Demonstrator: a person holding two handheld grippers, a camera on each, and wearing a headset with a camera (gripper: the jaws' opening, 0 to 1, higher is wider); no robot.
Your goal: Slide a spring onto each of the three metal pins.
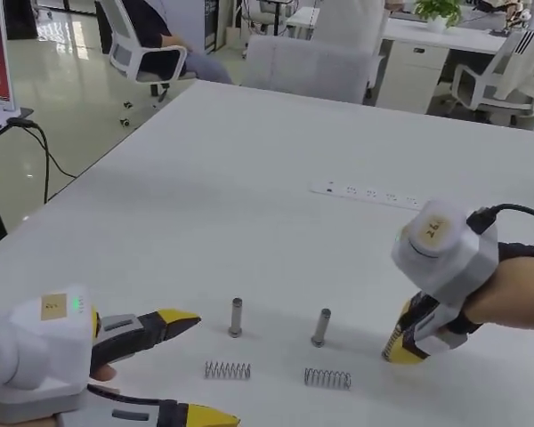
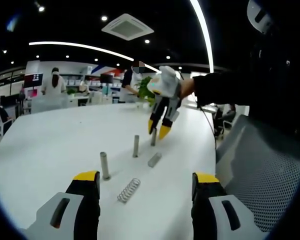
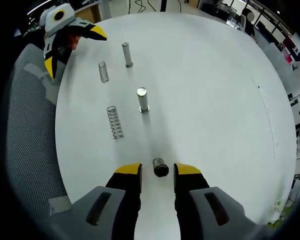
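Two upright metal pins (image 1: pixel 236 318) (image 1: pixel 321 326) stand on the white table (image 1: pixel 249 178), with two loose springs (image 1: pixel 227 369) (image 1: pixel 327 378) lying in front of them. My left gripper (image 1: pixel 198 366) is open at the bottom left, empty, its jaws pointing toward the left pin (image 2: pixel 105 165) and the near spring (image 2: pixel 129 190). My right gripper (image 1: pixel 400 345) points down at the right. Its jaws stand slightly apart on either side of a third, darker pin (image 3: pixel 160 167) without touching it. I cannot tell whether a spring sits on that pin.
A white power strip (image 1: pixel 369 192) lies farther back on the table. Office chairs (image 1: pixel 142 53) and desks stand beyond the far edge. A grey mesh chair (image 2: pixel 260 170) is close to the table's near edge.
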